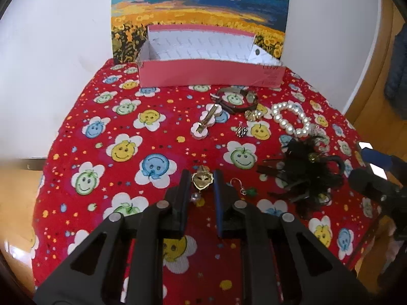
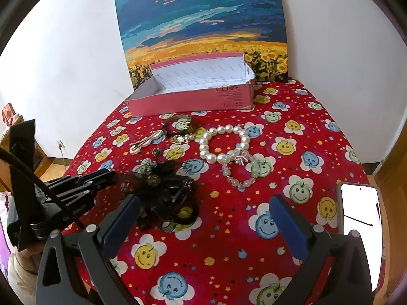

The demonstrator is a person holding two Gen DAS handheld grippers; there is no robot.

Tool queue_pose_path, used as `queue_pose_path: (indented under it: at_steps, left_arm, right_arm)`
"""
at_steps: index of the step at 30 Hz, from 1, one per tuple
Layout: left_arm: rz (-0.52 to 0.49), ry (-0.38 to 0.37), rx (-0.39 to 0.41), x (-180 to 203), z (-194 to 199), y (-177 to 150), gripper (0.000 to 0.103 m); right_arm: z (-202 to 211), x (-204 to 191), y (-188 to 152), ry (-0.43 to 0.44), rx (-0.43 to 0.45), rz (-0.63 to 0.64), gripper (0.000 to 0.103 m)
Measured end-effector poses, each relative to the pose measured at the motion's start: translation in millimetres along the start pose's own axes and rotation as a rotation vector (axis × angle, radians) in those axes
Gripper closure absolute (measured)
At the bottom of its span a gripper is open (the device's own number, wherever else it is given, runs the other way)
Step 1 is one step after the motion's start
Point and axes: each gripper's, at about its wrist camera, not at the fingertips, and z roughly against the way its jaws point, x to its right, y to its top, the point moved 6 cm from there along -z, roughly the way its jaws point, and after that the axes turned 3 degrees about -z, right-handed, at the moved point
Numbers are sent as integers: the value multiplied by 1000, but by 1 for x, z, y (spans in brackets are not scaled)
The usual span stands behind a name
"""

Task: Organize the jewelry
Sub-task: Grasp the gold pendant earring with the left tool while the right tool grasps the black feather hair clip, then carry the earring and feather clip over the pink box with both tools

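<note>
My left gripper points down at the red smiley tablecloth, its blue pads closed against both sides of a gold mask earring with a small bead hanging below. A hoop earring with a green charm lies just right of it. My right gripper hovers wide open over bare cloth, between the black feather hairpiece and a phone. Ahead lie a pearl bracelet, a clear bead bracelet, a flower hair clip and a brown watch band. The open pink box stands at the back.
A sunflower painting leans on the white wall behind the box. A phone with a lit white screen sits at the right gripper's side. The cloth drops off at the table edges onto a wooden floor.
</note>
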Motion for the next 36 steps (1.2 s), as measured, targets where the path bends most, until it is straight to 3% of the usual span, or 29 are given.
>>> queue_pose_path:
  at_steps: [10, 23, 29, 33, 36]
  left_arm:
    - [64, 34, 39, -19, 32, 5, 93]
    - [99, 28, 50, -34, 37, -1, 93]
    - [111, 18, 45, -37, 34, -2, 93]
    - [115, 17, 43, -39, 33, -3, 93]
    - [114, 15, 44, -39, 34, -3, 93]
  right_arm:
    - [-6, -20, -1, 7, -22, 24, 0]
    - [-40, -37, -12, -30, -70, 24, 0]
    - [-52, -37, -15, -27, -85, 13, 9]
    - [-51, -41, -15, -19, -71, 34, 24]
    - [-51, -42, -15, -18, -66, 38, 25]
